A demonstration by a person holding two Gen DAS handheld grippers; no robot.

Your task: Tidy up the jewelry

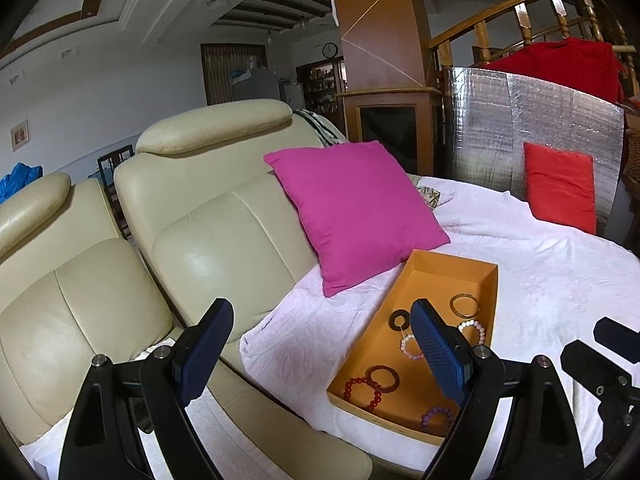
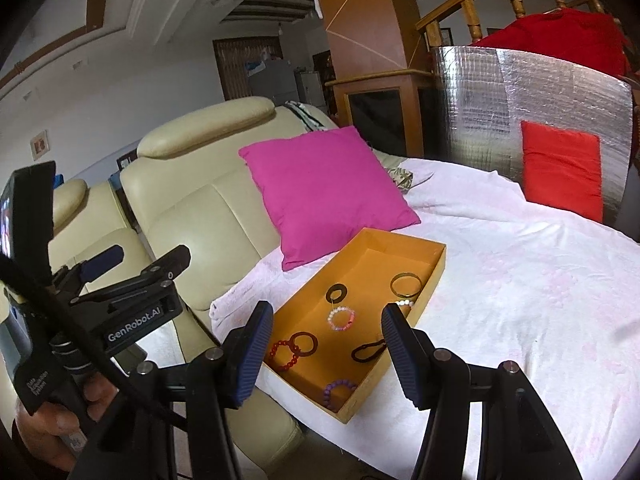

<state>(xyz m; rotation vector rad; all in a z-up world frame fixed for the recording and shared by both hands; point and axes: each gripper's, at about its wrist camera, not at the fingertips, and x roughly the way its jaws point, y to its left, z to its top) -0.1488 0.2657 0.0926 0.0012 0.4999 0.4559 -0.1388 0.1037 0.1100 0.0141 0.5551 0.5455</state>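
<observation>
An orange tray [image 1: 490, 280] [image 2: 436, 268] lies on the white blanket and holds several bracelets: a red bead one [image 1: 362, 394] [image 2: 285, 355], a dark wooden ring [image 1: 383, 378] [image 2: 303, 343], a purple bead one [image 1: 438, 418] [image 2: 339, 392], a pink bead one [image 2: 341, 319], a gold bangle [image 1: 464, 306] [image 2: 405, 284], a black flat ring [image 2: 336, 292] and a black hair tie [image 2: 368, 350]. My left gripper [image 1: 320, 354] is open and empty, above the tray's left side. My right gripper [image 2: 326, 354] is open and empty, over the tray's near end.
A magenta cushion [image 1: 352, 212] [image 2: 324, 192] leans behind the tray. A red cushion [image 1: 560, 186] rests against a silver foil panel [image 1: 520, 120]. Cream leather sofa seats [image 1: 216, 232] are at the left. The white blanket [image 2: 520, 300] spreads to the right.
</observation>
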